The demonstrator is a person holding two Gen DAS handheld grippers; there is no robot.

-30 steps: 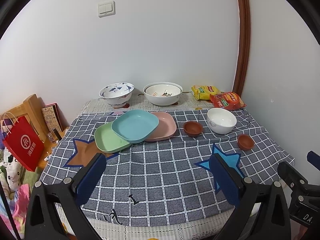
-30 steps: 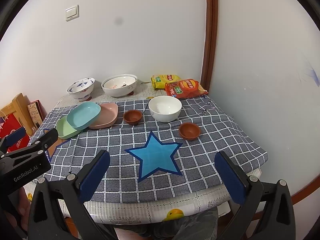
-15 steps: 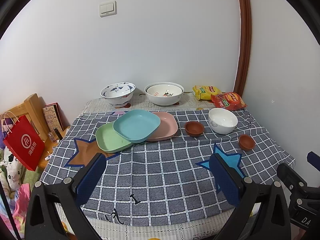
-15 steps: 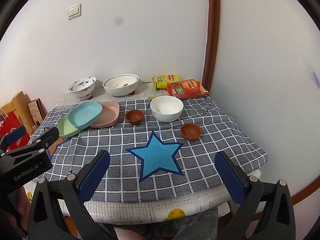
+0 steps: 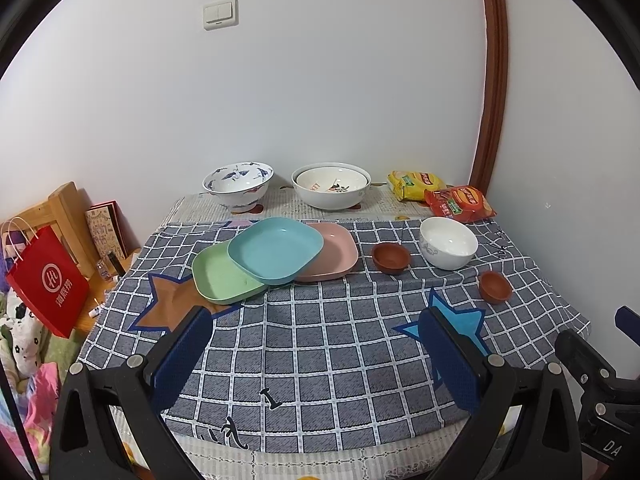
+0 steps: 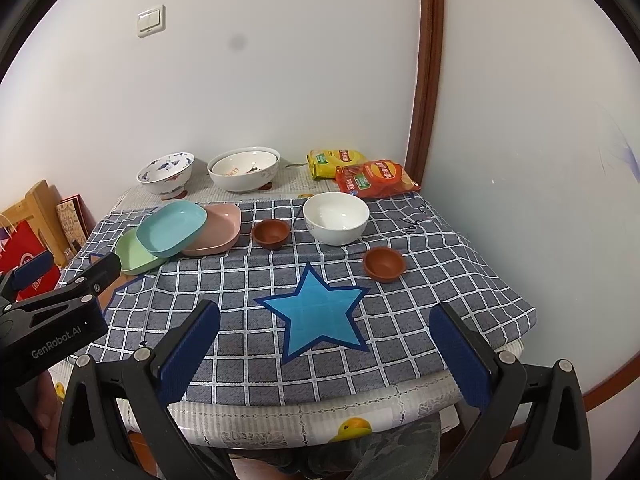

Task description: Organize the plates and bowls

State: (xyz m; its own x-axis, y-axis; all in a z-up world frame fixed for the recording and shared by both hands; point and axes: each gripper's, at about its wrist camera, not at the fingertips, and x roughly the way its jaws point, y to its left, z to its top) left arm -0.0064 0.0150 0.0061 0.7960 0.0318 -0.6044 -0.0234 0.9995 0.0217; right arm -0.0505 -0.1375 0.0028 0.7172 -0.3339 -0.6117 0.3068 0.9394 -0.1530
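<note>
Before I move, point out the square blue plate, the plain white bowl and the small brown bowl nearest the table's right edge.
square blue plate point(image 5: 276, 249), left wrist view, its inner floor.
plain white bowl point(image 6: 336, 216), right wrist view, its inside.
small brown bowl point(image 6: 384, 263), right wrist view, its hollow.

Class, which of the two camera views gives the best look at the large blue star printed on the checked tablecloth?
The right wrist view: the large blue star lies whole and central, with all five of its points visible between the open tool's fingers. In the left wrist view, the same star sits low right, and one finger of the left tool hides part of it.
</note>
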